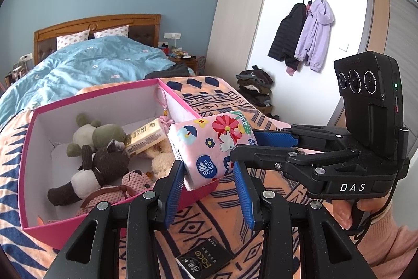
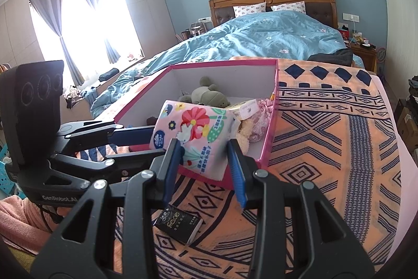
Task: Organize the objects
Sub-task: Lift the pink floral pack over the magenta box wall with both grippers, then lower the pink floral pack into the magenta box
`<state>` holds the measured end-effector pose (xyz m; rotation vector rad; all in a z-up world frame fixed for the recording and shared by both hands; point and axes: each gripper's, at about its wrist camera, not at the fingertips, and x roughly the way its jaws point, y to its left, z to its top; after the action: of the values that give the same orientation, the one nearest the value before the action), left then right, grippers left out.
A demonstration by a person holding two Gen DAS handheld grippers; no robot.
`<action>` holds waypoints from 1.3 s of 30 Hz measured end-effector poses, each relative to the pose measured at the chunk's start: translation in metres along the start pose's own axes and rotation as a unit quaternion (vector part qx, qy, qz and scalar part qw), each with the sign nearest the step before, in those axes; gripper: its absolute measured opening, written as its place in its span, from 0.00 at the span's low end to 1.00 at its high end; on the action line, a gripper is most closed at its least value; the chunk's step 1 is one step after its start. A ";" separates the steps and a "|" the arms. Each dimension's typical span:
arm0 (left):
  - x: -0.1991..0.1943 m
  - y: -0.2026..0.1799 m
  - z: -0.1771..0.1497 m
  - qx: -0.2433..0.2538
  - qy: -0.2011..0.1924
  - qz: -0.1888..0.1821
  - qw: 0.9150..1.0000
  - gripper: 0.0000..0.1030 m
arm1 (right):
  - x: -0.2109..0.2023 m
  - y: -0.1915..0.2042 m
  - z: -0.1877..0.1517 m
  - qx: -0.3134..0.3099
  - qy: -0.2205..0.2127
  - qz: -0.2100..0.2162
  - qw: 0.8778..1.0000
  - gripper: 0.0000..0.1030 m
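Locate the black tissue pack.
The black tissue pack lies on the patterned blanket, in front of the pink box, low in both wrist views.

The pink tissue pack (image 1: 209,148) is covering part of the soft toys (image 1: 99,156) in the pink box (image 1: 34,148), and the near wall of the box is hiding their lower parts in the right wrist view. The black packet (image 1: 203,260) is lying partly under the left gripper's fingers (image 1: 173,190). The small print on it is staying too blurred to read. The person's hand (image 1: 344,213) is being cut off by the picture's edge.
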<state>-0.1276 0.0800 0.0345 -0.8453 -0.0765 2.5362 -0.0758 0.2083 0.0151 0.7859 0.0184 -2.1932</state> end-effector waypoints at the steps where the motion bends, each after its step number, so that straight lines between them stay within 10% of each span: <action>1: 0.001 0.001 0.001 -0.001 0.000 0.000 1.000 0.37 | 0.001 0.000 0.001 0.000 0.000 0.000 1.000 0.39; 39: 0.029 0.021 0.011 -0.031 0.022 0.007 0.999 0.37 | 0.032 -0.014 0.018 0.005 0.033 -0.014 0.999 0.39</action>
<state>-0.1634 0.0750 0.0233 -0.9295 -0.1353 2.5389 -0.1104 0.1916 0.0095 0.8671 0.0528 -2.1952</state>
